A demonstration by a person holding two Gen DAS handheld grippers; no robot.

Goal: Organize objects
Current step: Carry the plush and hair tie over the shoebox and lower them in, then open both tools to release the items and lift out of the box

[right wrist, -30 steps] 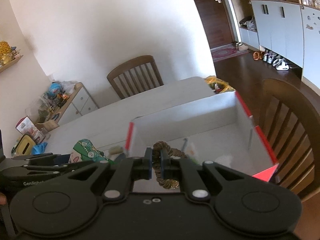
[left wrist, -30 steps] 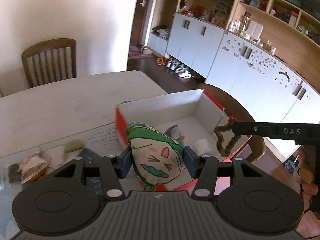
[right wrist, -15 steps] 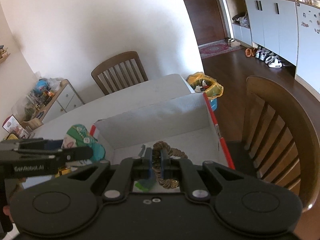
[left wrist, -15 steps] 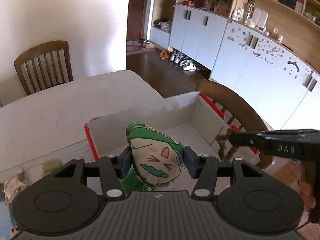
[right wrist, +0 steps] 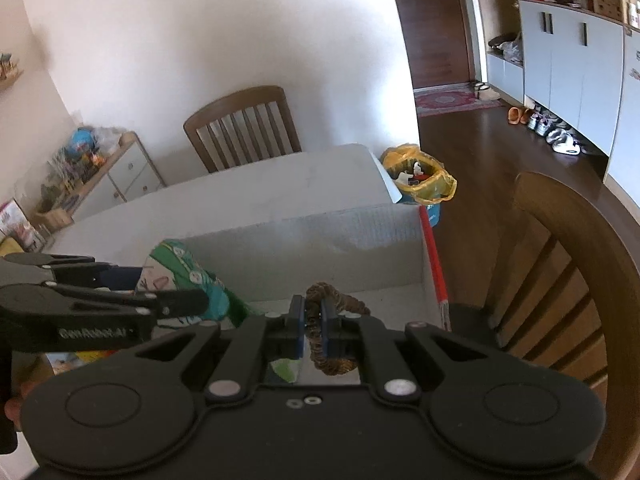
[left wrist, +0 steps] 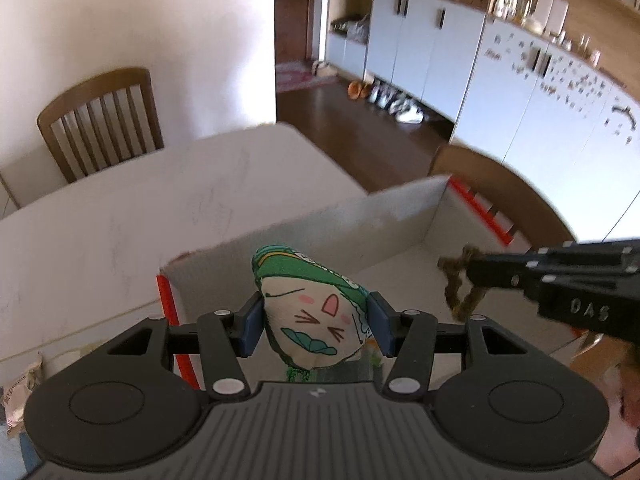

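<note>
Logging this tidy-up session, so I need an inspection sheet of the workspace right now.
Surface: pale white tabletop.
Job's things: open white cardboard box with red edges on the tabletop; green-and-white cartoon-face fabric pouch; brown braided loop.
Clutter: packets at the tabletop's near edge.
Grippers: left claw shut on the pouch, right claw shut on the loop, both over the box.
Cables: nothing seen.
Surroundings: wooden slat-back chair, yellow-lined bin, white cabinets.

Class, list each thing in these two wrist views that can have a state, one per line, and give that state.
left gripper: shut on the cat-face pouch.
cat-face pouch: held over the box.
right gripper: shut on the brown braided loop.
brown braided loop: held, hanging over the box.
box: open-topped, standing on the table.
bin: open, with rubbish inside.
</note>
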